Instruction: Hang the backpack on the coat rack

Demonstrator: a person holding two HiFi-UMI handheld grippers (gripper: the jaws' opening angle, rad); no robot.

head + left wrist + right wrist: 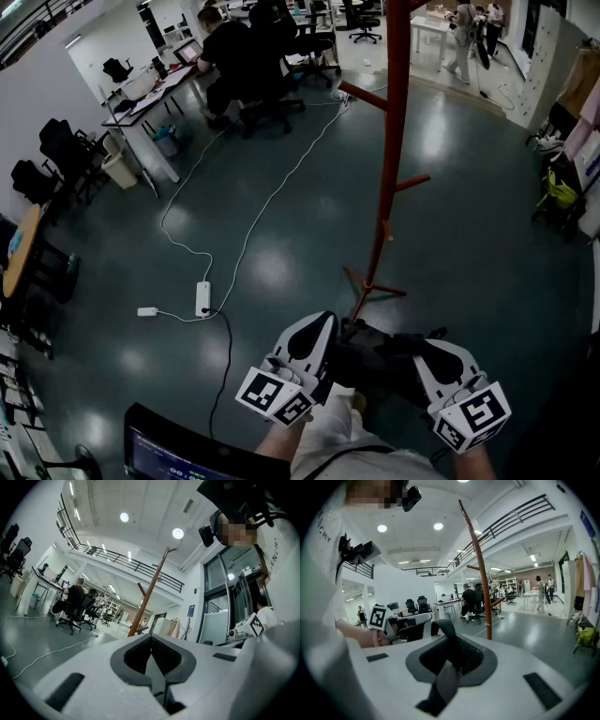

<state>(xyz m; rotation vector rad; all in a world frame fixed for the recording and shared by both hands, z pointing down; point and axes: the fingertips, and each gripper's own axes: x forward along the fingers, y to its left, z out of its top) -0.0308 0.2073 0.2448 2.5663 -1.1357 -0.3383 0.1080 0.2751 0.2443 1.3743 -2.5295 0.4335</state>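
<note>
Your right tongs [451,644] are clamped on a strap [444,627] of the backpack [380,361]. Your left tongs [151,641] are pressed together too, seemingly on a thin band of it, so it hangs low between them, near the foot of the rack [392,141]. You look to be at the lifting step: next, raise the strap loop, hold it open and drop it over a peg [411,182].

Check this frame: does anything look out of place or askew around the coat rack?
A white cable snakes loose across the open floor from the desk to a power strip left of the coat rack, a likely trip hazard. The rack itself looks upright.
</note>
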